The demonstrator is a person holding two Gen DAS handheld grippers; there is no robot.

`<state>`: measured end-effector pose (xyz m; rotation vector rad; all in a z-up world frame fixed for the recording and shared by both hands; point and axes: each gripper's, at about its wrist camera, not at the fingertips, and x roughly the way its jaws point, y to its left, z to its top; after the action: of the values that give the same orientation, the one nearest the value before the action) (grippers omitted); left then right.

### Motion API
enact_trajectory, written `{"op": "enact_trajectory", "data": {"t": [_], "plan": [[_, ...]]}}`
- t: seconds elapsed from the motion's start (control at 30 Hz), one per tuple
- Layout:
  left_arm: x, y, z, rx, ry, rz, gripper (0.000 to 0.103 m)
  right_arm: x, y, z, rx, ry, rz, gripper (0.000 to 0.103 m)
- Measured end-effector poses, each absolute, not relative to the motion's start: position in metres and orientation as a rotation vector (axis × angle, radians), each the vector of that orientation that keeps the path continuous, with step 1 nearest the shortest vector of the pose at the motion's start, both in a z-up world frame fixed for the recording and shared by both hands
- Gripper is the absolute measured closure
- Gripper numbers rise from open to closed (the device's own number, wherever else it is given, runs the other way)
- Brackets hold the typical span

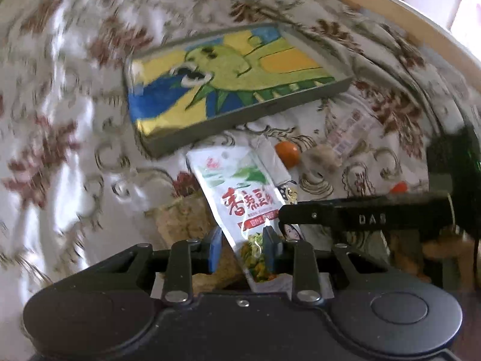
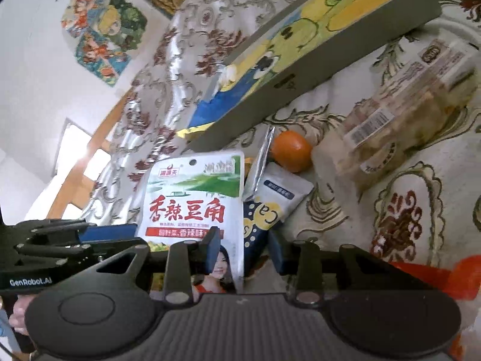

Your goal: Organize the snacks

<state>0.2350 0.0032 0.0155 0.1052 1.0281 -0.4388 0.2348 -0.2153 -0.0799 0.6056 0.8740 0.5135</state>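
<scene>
A white snack pouch with red Chinese lettering (image 1: 240,198) lies on the floral cloth, also large in the right wrist view (image 2: 195,201). My left gripper (image 1: 245,248) is open, its blue pads on either side of the pouch's lower end. My right gripper (image 2: 245,249) is open beside the pouch, which overlaps its left finger. A shallow grey tray with a green dinosaur picture inside (image 1: 330,90) lies behind the pouch, also in the right wrist view (image 2: 315,60). It holds no snacks.
An orange (image 2: 290,150), a small white sachet (image 2: 285,192), a dark blue packet (image 2: 258,225) and a clear pack of pastries (image 2: 399,126) lie right of the pouch. A tan cracker block (image 1: 186,219) lies left of it. Something red-orange (image 2: 463,273) sits at the right.
</scene>
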Motion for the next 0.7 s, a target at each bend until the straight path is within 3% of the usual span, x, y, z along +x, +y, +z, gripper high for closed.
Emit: {"op": "enact_trajectory", "data": {"t": [0.03, 0.13, 0.3, 0.47, 0.7], "plan": [[0.24, 0.006, 0.012, 0.071, 1.046, -0.429, 0.072, 0.236, -0.215, -0.08, 0.615, 0.876, 0.498, 0.063], [0.251, 0.007, 0.001, 0.031, 1.083, -0.406, 0.089, 0.239, -0.214, -0.081, 0.657, 0.879, 0.459, 0.063], [0.254, 0.012, 0.002, -0.019, 1.09, -0.389, 0.102, 0.241, -0.215, -0.084, 0.686, 0.882, 0.432, 0.065], [0.237, 0.03, 0.005, -0.006, 1.078, -0.396, 0.103, 0.235, -0.217, -0.083, 0.681, 0.891, 0.458, 0.062], [0.226, 0.043, 0.002, 0.002, 1.068, -0.366, 0.103, 0.217, -0.194, -0.069, 0.53, 0.884, 0.438, 0.07]]}}
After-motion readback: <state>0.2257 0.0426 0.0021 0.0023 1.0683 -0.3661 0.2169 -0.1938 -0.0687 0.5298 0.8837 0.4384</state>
